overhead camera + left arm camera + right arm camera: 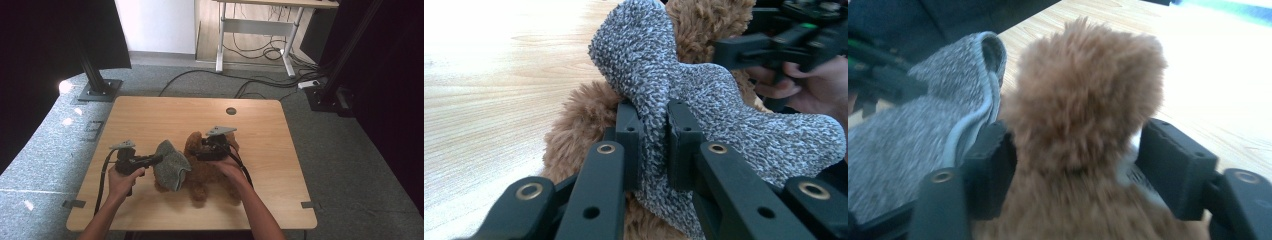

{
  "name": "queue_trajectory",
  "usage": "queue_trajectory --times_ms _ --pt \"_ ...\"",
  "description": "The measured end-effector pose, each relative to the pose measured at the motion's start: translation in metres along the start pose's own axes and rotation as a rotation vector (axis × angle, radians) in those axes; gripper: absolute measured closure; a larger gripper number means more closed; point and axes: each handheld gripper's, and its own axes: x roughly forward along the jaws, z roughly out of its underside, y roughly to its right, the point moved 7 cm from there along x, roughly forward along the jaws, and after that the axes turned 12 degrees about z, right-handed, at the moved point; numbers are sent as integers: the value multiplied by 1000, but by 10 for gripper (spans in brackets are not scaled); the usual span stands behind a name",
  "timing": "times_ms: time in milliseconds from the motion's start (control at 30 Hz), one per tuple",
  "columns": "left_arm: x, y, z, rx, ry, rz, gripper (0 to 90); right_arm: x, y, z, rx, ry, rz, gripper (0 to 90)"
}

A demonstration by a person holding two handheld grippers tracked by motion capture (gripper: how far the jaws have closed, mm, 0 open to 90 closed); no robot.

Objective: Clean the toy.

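Left claw [654, 135] clamped on grey sock [704, 100], mid-bench. Right claw [1078, 170] jaws apart, straddling brown plush bear [1083, 100], left pad touching fur, right pad clear.

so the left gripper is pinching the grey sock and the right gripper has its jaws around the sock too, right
Not quite. The left gripper is indeed pinching the grey sock, but the right gripper has its jaws around a furry part of the brown teddy, not the sock. The right gripper view shows this, with the sock lying off to the side of the jaws.
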Motion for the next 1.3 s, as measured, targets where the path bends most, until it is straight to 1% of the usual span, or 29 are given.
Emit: queue_trajectory --times_ms 33,67,100,133,200,233,267,300,333,367,400,467,500,533,600,633,667,733,800,900,967,1033,1067,1100,1133,1200,1233,1267,1300 --pt "0 0 0 0 0 0 787 4 -1 0 3 -1 -4 386" --pt "0 0 0 0 1 1 787 9 -2 1 -20 2 11 553" --pt "0 0 0 0 2 2 787 9 -2 1 -20 2 11 553" --pt "-1 0 0 3 3 2 787 11 -2 1 -28 3 15 614" --pt "-3 3 -1 -1 10 26 788 13 -1 1 -1 6 13 701" --pt "-4 5 -2 -4 13 36 788 13 0 2 5 2 20 722" --pt "-6 12 -3 -5 13 67 789 13 2 4 14 11 35 740" --pt "-6 18 -3 -1 7 93 789 13 2 4 14 11 35 740" --pt "-5 26 -3 10 -3 115 789 13 4 5 19 11 52 745" --pt "-3 34 -1 24 -23 132 790 13 5 5 24 15 66 749" --pt "3 44 3 42 -60 149 790 14 7 5 32 23 80 753" --pt "12 50 9 61 -98 145 790 14 14 3 61 49 119 767" --pt "18 50 13 71 -121 131 790 14 16 2 66 58 122 771" --pt "24 49 17 65 -135 124 791 13 16 1 70 65 114 772" --pt "34 42 24 27 -145 124 791 13 16 0 65 69 108 773" --pt "39 39 26 20 -150 123 792 12 16 0 57 75 102 774" --pt "43 37 27 17 -151 120 792 12 15 0 47 82 92 773" --pt "46 33 27 28 -150 94 794 11 13 0 21 110 69 777" --pt "50 28 29 21 -167 83 796 9 13 -1 15 131 53 781" --pt "59 17 33 -20 -177 84 799 5 10 -3 -1 178 26 789" --pt "69 9 38 -48 -201 84 799 1 6 -4 -28 207 12 792" --pt "76 5 41 -69 -206 90 799 -4 0 -6 -58 235 -12 794" --pt "78 3 42 -82 -207 95 799 -6 -3 -7 -71 244 -21 794" --pt "78 2 42 -86 -204 98 799 -9 -7 -6 -102 249 -28 794" --pt "77 1 42 -84 -203 96 799 -11 -10 -4 -120 253 -30 795" --pt "73 -1 43 -87 -203 92 799 -14 -13 4 -125 253 -32 796" --pt "72 -1 43 -85 -205 91 798 -16 -17 16 -139 248 -24 797" --pt "70 -1 45 -90 -207 91 798 -17 -20 22 -145 251 -20 797" --pt "69 -1 47 -93 -211 91 798 -17 -20 22 -145 251 -20 797"
